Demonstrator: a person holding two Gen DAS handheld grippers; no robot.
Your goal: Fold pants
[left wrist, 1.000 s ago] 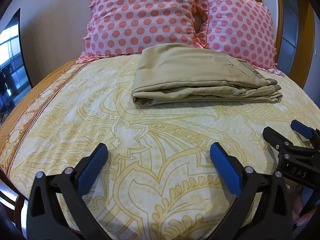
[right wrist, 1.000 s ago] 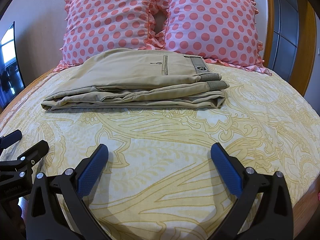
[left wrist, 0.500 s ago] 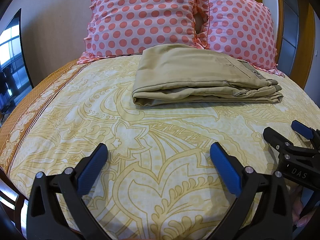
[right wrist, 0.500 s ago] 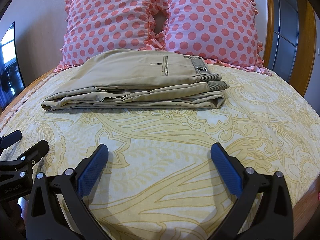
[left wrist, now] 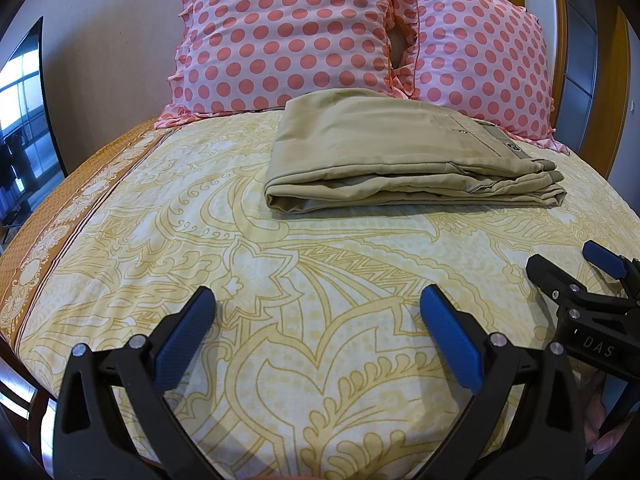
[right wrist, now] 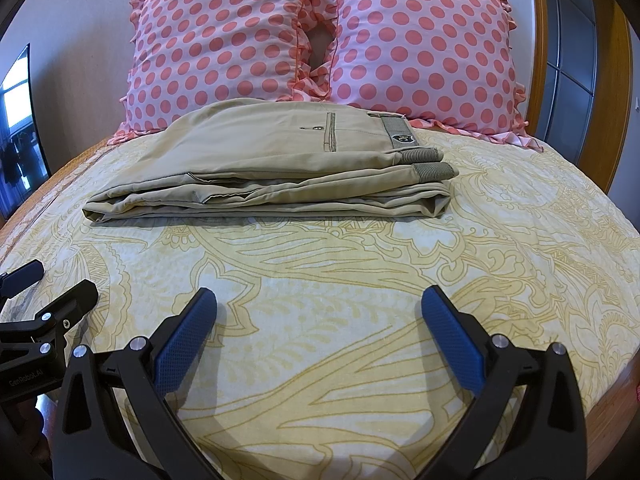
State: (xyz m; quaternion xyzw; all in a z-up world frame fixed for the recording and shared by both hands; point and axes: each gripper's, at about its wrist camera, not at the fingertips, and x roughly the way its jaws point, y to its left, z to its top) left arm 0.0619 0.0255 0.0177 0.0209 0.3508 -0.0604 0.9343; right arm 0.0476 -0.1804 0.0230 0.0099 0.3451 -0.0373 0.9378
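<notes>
Nothing moved; 1 folded pants (left wrist: 404, 160) near 2 pillows (right wrist: 320, 40); 2 hand-held grippers (left wrist: 316, 320) (right wrist: 318, 320) released.

Pants (right wrist: 256, 160): matt khaki cloth, ribbed waistband. Bedsheet (right wrist: 360, 300): matt printed cloth. Tool pads (right wrist: 182, 344): textured blue plastic on black plastic arms.

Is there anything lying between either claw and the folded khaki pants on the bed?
Nothing visible. Between the open left claw and the pants lies only bare patterned bedspread; the same holds for the open right claw. The two polka-dot pillows sit behind the pants, not in the path.
</notes>
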